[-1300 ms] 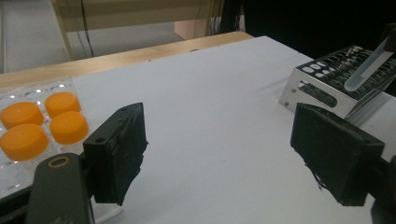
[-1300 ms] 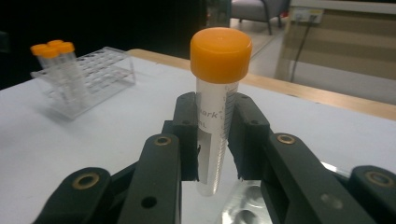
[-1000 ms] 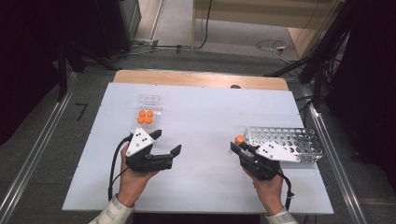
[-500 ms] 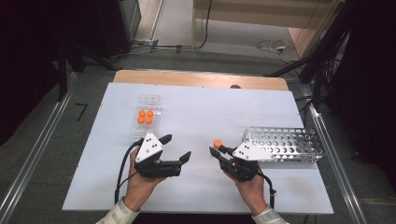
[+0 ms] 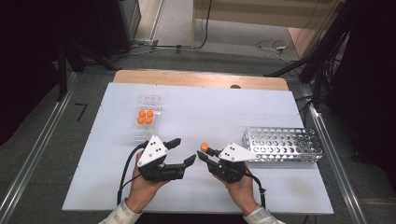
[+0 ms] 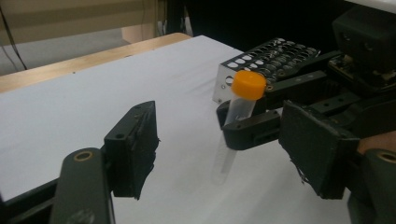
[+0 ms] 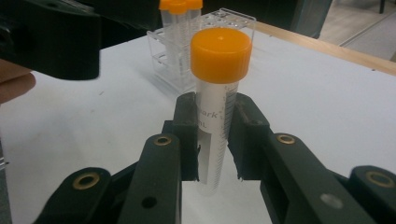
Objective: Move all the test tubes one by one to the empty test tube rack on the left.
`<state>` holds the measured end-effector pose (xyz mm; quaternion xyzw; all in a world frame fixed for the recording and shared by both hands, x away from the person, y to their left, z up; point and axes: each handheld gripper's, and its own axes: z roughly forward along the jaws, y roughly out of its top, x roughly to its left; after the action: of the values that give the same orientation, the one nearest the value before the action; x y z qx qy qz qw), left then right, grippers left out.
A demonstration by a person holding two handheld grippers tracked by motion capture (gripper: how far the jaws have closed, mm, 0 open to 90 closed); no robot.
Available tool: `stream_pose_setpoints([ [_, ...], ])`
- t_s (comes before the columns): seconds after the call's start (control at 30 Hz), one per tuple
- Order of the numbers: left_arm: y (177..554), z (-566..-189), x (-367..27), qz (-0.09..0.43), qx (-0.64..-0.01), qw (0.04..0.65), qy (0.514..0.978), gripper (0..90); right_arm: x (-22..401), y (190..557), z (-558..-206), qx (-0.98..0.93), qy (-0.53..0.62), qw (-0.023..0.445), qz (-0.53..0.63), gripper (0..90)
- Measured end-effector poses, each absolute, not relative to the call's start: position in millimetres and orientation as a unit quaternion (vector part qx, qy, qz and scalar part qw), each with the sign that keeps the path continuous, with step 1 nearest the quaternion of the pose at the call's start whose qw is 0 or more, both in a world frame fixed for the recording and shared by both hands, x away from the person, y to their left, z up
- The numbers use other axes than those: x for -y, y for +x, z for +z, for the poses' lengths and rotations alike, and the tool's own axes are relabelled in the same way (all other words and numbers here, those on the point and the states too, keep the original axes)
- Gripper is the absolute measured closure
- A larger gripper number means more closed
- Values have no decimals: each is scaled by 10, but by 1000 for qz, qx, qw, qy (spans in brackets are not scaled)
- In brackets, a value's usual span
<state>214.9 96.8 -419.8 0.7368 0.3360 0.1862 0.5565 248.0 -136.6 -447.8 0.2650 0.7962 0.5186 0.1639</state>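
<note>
The tube point(image 7: 217, 116) is a clear plastic one with an orange cap point(image 7: 220, 53) and printed marks along its side. It stands upright between the 2 black jaws of the right gripper point(image 5: 204, 155), which are closed on its body below the cap, so the tube is held above the white table point(image 5: 233, 112) and does not touch it. In the left gripper view the same tube point(image 6: 236, 126) shows upright, with its lower end hanging free over the table surface.

The left gripper point(image 5: 183, 151) is just beside it, to its left in the high view, and points toward the tube. Its jaws have just been closing but they are still apart, and nothing is between them; the tube is beyond their tips.

To the right of the right gripper, near it, a metal rack point(image 5: 285, 144) with many round holes lies on the table. Farther back on the left side stands a clear plastic rack point(image 5: 148, 122) that holds 4 more tubes with orange caps point(image 5: 145, 116). The person's 2 hands come in from the bottom edge of the high view
</note>
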Motion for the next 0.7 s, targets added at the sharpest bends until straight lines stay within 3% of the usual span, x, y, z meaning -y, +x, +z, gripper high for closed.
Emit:
stream_pose_setpoints([
  [0.7,2161,-4235,-926,182,-318,554,747,515,1099,2417,-4499,-807,235,141,523,719],
])
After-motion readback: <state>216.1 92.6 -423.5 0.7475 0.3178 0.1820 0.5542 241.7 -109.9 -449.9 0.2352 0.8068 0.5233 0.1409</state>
